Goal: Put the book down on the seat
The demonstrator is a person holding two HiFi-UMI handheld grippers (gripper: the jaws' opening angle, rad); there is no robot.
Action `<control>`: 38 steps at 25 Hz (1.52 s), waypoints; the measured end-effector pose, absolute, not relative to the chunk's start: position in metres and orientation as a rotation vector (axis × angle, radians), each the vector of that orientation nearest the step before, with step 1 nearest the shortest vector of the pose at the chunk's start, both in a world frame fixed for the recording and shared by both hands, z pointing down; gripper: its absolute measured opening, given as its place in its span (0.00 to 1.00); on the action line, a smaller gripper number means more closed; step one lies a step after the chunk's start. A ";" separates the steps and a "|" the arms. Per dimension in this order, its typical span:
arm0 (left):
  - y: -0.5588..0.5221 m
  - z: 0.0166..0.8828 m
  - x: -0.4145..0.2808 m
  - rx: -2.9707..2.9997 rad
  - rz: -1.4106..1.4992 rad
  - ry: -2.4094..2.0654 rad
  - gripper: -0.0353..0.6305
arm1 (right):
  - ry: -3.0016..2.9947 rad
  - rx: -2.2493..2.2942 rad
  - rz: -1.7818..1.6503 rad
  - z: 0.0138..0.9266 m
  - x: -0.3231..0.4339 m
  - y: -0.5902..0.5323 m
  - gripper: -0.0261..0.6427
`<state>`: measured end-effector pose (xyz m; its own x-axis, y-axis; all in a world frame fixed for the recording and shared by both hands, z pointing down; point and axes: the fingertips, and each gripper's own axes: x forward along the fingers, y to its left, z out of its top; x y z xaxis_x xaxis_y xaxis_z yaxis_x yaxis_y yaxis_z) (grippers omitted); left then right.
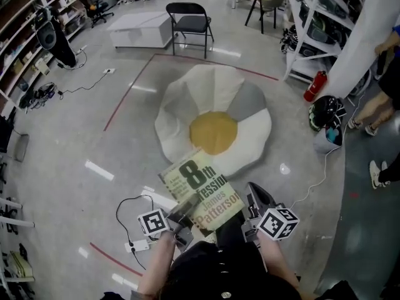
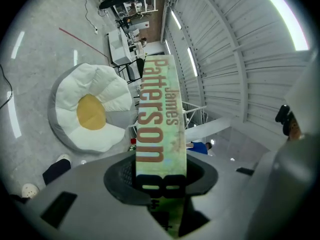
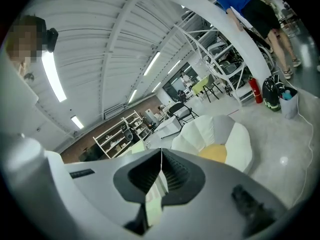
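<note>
Showing, head view: grey concrete floor (image 1: pixel 75 136), egg-shaped beanbag seat (image 1: pixel 212 120), folding chair (image 1: pixel 189 24) beyond; book (image 1: pixel 201 189) held aloft, short of the seat. Left gripper view: left gripper (image 2: pixel 160 176) part-spread, clamping the book's spine. Right gripper view: right gripper (image 3: pixel 161 169) nearly together, pinching the book's thin edge.

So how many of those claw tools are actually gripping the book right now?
2. The left gripper clamps the book by its spine, lower left in the head view; the right gripper pinches a thin edge at its right side. No others show.
</note>
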<state>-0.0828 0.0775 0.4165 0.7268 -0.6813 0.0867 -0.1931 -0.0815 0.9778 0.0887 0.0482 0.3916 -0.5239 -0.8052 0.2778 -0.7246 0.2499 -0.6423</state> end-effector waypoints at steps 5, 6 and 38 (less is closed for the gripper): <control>0.032 0.426 -0.076 1.613 -0.454 -0.721 0.29 | 2.376 -1.462 -1.195 0.398 0.094 0.003 0.06; 0.022 0.429 -0.074 1.612 -0.445 -0.724 0.29 | 2.370 -1.459 -1.205 0.399 0.097 -0.006 0.06; -0.211 0.487 0.000 1.606 -0.202 -0.720 0.29 | 2.489 -1.313 -1.405 0.462 0.146 -0.243 0.06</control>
<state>-0.0002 -0.2113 0.4870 0.7861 -0.5537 0.2746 -0.3307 -0.0016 0.9437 0.1460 -0.2433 0.4620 -0.6514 -0.6592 0.3757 -0.6622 0.2523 -0.7055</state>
